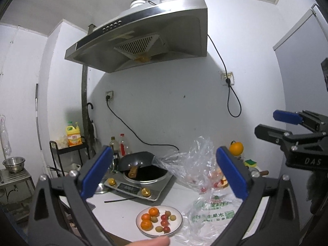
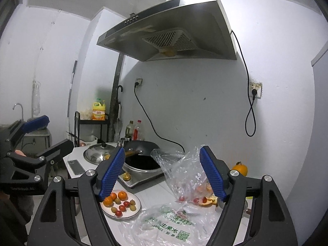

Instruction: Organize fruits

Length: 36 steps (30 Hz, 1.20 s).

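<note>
Hovering with jaws spread and empty, left gripper [image 1: 162, 172] and right gripper [image 2: 162, 174] frame the fruit plate [image 1: 178, 223], lower centre; the crinkled plastic bag [image 2: 184, 174] risks snagging, scattering tomatoes [image 2: 196, 200].

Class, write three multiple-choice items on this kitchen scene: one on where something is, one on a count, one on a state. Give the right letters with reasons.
1. Where is the plate of fruit?
A. on the white counter, in front of the stove
B. inside the wok
C. on the black rack

2. How many oranges lie on the plate?
A. one
B. three
C. six

3. How is the left tool?
A. shut on a tomato
B. shut on the bag
C. open, holding nothing

Answers: 1 A, the plate sits on the counter nearer the camera than the stove. 2 B, three orange fruits show. 3 C, its blue pads stand wide apart.
</note>
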Tool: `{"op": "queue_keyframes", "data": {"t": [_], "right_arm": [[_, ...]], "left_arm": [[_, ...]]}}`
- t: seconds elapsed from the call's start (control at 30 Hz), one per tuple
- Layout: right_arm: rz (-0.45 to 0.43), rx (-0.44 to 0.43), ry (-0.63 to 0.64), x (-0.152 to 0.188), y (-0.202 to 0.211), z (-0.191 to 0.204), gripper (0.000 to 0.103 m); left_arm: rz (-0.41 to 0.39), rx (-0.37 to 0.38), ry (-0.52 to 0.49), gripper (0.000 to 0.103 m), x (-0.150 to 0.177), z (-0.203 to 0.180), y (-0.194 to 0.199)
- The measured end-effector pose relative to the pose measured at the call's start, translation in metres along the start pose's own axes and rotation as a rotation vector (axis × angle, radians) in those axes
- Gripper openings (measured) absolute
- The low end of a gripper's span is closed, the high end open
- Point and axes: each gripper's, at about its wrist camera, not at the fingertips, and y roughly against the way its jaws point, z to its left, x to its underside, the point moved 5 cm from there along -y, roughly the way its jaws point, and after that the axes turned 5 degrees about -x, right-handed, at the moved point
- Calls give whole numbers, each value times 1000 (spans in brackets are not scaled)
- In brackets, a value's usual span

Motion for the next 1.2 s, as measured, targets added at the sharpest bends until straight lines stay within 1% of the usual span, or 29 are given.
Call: {"op": "queue_keyframes", "data": {"t": [0.47,1.2], "right_arm": [[25,6,20,4,-6,3,78],[42,15,14,11,-15,1,78]], "left_arm": [[26,-3,8,102,13,0,-6],[42,-9,23,102,20,2,-13]]}}
